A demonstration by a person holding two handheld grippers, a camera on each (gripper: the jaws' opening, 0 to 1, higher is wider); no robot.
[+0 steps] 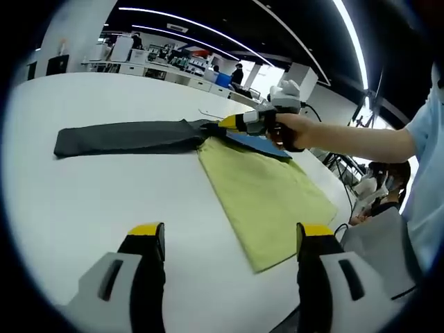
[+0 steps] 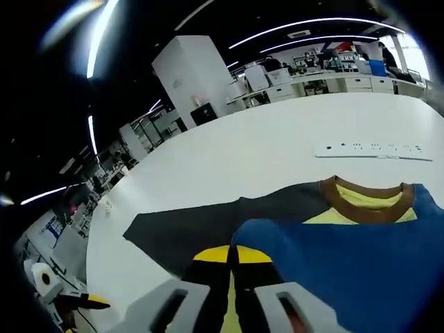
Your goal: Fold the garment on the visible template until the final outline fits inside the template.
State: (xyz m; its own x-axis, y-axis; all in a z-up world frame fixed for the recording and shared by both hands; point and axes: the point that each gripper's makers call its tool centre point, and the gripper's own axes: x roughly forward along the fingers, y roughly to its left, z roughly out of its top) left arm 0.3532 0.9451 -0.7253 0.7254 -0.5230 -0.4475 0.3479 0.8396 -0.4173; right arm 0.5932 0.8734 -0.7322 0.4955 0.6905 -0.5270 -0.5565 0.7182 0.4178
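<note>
Pinching the garment for folding, right gripper jaws closed on its blue shoulder; left gripper jaws wide, empty above the table.

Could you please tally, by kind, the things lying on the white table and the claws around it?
Garment: 1
Power strip: 1
Claws: 2, left claw open, right claw shut on the garment
Total: 4
</note>
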